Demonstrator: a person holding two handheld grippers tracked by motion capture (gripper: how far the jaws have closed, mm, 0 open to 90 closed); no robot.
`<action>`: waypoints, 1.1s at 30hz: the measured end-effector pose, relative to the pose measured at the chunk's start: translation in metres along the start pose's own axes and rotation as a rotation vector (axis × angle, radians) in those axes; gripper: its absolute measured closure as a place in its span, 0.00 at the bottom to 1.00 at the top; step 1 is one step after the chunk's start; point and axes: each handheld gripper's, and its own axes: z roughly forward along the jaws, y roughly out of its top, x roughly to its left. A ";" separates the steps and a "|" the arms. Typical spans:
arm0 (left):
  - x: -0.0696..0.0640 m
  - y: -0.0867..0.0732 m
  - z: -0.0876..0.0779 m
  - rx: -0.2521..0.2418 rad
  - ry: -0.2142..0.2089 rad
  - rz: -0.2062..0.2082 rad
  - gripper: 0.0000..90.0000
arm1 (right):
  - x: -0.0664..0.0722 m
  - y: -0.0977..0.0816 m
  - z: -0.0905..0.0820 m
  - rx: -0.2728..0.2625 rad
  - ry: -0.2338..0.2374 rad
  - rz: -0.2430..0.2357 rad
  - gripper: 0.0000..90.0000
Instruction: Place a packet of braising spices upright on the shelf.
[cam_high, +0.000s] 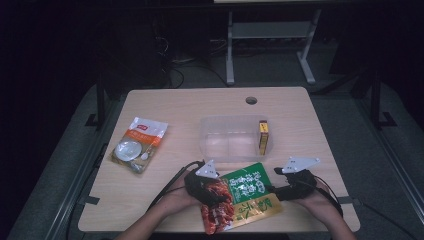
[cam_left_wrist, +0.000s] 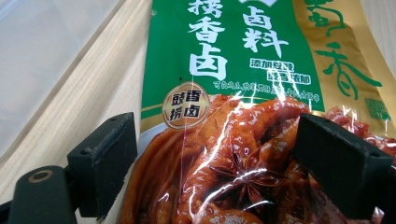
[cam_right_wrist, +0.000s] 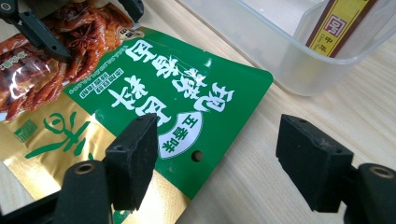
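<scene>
A flat food packet (cam_high: 245, 197), green and gold with a red picture of braised meat, lies near the table's front edge. My left gripper (cam_high: 216, 194) is over its red end. In the left gripper view the packet (cam_left_wrist: 243, 70) runs between the jaws of the left gripper (cam_left_wrist: 217, 135), which stand apart and open. My right gripper (cam_high: 274, 190) is at the packet's green right side. In the right gripper view the right gripper (cam_right_wrist: 217, 135) is open, one jaw over the packet's (cam_right_wrist: 154, 88) corner and the other over bare wood.
A clear plastic container (cam_high: 202, 135) stands just behind the packet, with a yellow box (cam_high: 263, 136) upright against its right wall. A white and orange packet (cam_high: 139, 144) lies at the left. A round hole (cam_high: 251, 100) is near the table's far edge.
</scene>
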 end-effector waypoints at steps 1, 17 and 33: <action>0.000 0.000 0.000 0.002 0.005 0.004 0.15 | 0.000 0.000 0.000 0.000 0.000 0.001 0.32; -0.010 0.009 -0.003 0.044 0.020 0.045 0.70 | -0.002 0.001 -0.007 -0.043 -0.023 0.015 0.30; -0.009 0.011 -0.010 0.030 -0.004 -0.005 0.99 | -0.003 0.002 -0.017 -0.096 -0.036 0.023 0.30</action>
